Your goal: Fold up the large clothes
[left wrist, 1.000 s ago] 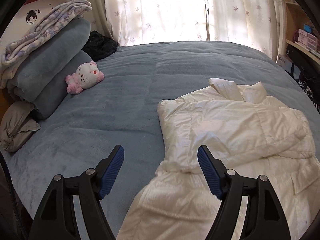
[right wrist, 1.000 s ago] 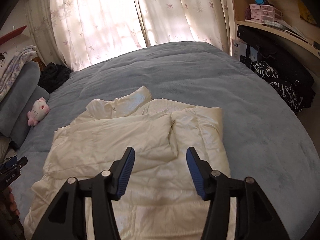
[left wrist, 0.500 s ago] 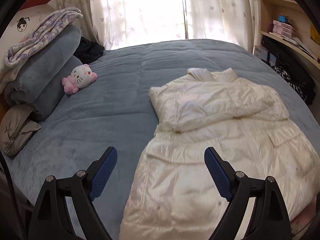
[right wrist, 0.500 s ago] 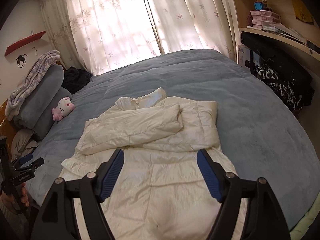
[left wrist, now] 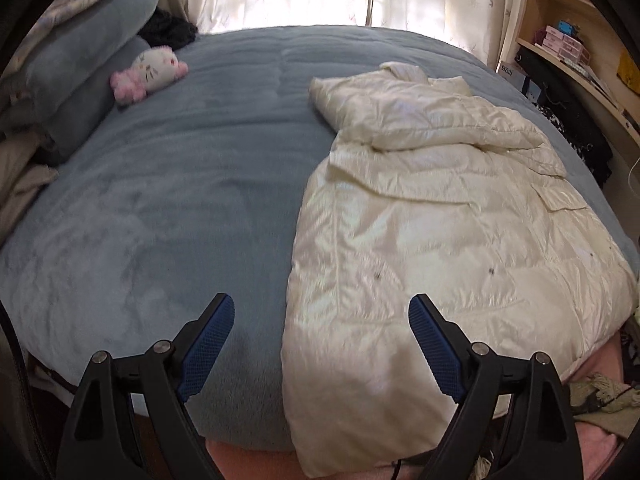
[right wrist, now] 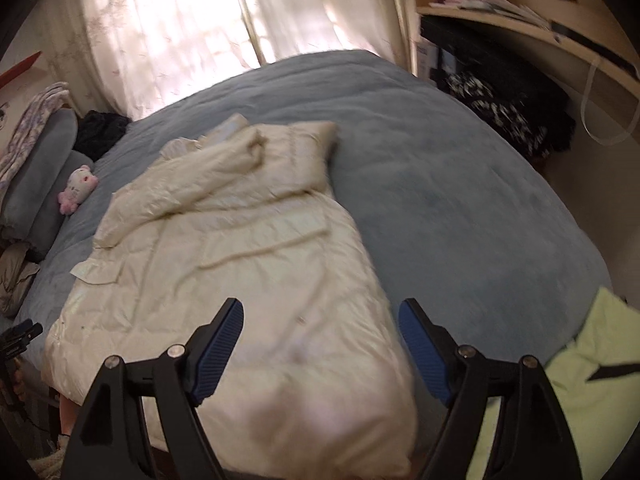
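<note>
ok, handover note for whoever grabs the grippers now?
Left gripper: open, empty, above the jacket's lower left edge.
Right gripper: jaws just opened, empty, over the hem's right corner.
White puffer jacket: flat on the blue bed cover, hem hanging over the near edge.
Done: both sleeves folded in across the chest.
Left: probably grab the hem corners and fold the bottom up toward the collar.
</note>
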`<state>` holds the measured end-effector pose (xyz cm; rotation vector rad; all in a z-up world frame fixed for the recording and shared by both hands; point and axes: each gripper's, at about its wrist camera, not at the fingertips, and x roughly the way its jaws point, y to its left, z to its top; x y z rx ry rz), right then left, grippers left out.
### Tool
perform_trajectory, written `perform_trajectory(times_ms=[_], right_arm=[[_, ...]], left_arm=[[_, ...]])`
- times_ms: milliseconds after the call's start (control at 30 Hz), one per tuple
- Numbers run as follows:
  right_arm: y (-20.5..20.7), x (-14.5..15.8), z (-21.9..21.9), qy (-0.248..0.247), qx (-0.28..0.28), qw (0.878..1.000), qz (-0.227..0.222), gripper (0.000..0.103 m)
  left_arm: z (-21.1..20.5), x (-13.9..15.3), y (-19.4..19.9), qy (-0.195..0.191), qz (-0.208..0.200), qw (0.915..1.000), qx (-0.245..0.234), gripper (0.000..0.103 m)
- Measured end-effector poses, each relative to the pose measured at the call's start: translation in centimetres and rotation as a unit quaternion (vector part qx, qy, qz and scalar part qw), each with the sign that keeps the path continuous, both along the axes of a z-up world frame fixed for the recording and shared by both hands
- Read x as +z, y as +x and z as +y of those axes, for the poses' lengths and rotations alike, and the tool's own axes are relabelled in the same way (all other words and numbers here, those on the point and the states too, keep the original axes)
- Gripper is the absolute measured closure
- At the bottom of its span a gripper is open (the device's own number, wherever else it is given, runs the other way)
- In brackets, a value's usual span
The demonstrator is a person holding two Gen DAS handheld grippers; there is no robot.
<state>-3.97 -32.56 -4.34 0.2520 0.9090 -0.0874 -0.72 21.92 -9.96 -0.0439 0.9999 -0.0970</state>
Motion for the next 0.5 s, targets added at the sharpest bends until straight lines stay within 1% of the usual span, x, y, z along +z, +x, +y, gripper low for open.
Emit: perform_trajectory(times_ms=[133,200,267,367,500], right_arm=[[-1.9,-1.9,-2.4,0.025,-0.034,0.999,0.022,0.023],[-2.9,-3.3,-3.6,0.048,-0.048,0.997,0.035,0.023],[-3.4,-4.4,-4.1,0.071,-0.057,0.995,0.047,0.023],[-3.8,-6.1,-4.3,0.110,-0.054,0.991,0.062,0.023],[-3.5,-7.8,-3.0,0.153,-0.027,0.986,0.067,0.023]], left_arm=[[1.6,-2.1,0.0,-0.057,0.029,0.9979,0.009,0.015],[2.3,-3.2,-0.1,-0.084,0.041,0.9955,0.013,0.015],[2.7,-4.0,0.0,-0.103,0.050,0.9932,0.018,0.015],[3.1,-5.3,0.0,-0.132,0.058,0.9893,0.023,0.015],[2.9,-5.9,-0.1,-0.145,0.052,0.9878,0.019,0.015]])
